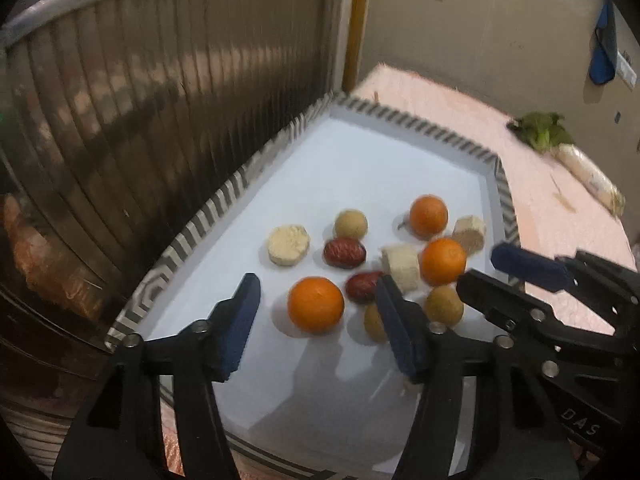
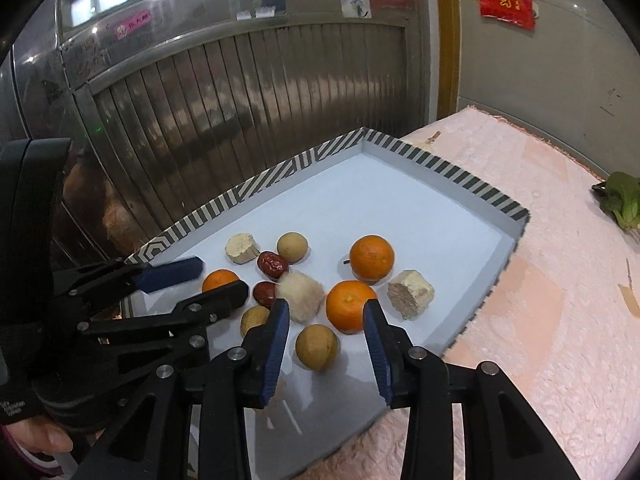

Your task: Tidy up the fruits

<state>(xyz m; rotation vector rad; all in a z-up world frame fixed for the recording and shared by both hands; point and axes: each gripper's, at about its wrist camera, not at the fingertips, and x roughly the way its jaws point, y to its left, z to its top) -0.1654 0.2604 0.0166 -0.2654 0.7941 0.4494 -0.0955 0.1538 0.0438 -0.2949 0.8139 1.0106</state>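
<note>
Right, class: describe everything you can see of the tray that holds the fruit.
The tray is a shallow, four-sided box, seemingly cardboard, with a plain pale bluish-white floor and low upright walls. Grey-and-white diagonal stripes run along the rim, forming a chevron pattern near one corner. It lies flat on a pink textured cover, one long side close to a ribbed metal door. Fruit and pale cut pieces sit clustered at its near end; the far end is bare.

— Where's the fruit?
— All in the tray (image 2: 472, 184), clustered at its near end — tray on the desk (image 2: 560, 320), leafy greens (image 2: 622, 200) lying well to its right.
</note>
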